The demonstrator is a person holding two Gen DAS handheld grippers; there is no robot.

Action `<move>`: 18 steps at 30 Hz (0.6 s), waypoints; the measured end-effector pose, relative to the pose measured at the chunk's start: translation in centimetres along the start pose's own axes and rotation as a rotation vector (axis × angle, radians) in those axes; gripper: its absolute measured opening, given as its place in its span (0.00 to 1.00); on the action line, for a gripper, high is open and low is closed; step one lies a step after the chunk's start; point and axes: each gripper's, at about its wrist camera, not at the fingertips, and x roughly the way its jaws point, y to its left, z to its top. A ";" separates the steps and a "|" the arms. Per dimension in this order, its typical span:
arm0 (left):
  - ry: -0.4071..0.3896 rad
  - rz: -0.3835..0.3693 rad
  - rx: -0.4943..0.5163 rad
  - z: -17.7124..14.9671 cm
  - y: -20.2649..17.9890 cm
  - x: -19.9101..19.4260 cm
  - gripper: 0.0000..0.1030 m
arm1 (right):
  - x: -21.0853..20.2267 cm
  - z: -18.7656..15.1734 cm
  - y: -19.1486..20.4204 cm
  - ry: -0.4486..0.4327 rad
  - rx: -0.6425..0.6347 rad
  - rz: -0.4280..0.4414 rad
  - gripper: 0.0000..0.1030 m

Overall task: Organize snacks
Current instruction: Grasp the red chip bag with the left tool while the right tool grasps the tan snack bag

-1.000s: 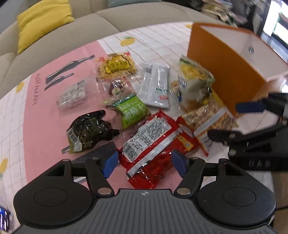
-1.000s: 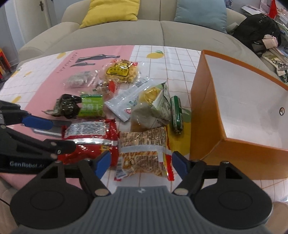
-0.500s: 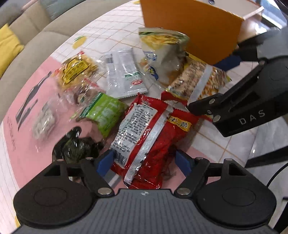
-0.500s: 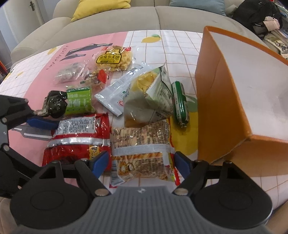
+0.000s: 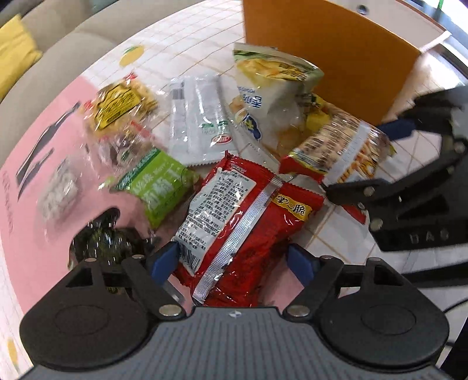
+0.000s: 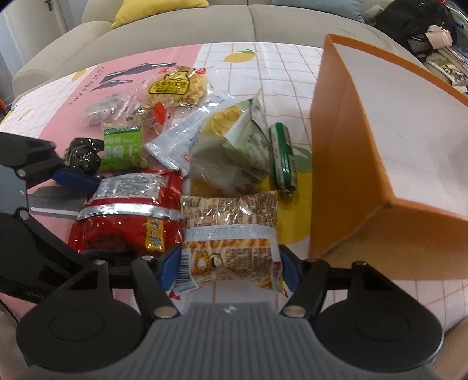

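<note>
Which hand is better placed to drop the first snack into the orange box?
Right, probably. The right claw already pinches the striped snack bag, which lies next to the orange box. The left claw merely straddles the red bag, farther from the box.

Beige sofa (image 6: 181,32) with yellow cushion (image 6: 158,8) and blue cushion (image 6: 318,4) behind pink-and-white checked tablecloth (image 6: 263,76).

glossy crinkled plastic on the red snack bag (image 5: 242,216); matt orange box (image 6: 345,152); smooth printed tablecloth (image 6: 280,73).
</note>
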 end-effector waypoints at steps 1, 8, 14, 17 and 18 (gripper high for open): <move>0.013 -0.001 -0.026 -0.1 -0.2 -0.1 0.89 | -0.1 -0.1 -0.1 0.002 0.000 -0.004 0.65; 0.025 -0.059 -0.178 -0.8 -1.1 -1.1 0.88 | -0.6 -0.6 -1.2 0.016 0.012 -0.023 0.66; -0.070 -0.065 -0.094 -2.3 -1.0 -1.9 0.89 | -0.7 -0.7 -1.7 0.017 0.027 -0.011 0.67; -0.082 -0.017 0.013 -2.6 -1.4 -1.7 0.90 | -0.9 -0.8 -1.8 0.009 0.030 0.003 0.69; -0.084 -0.003 0.043 -2.5 -1.7 -1.5 0.90 | -1.0 -0.9 -1.8 0.001 0.027 0.004 0.71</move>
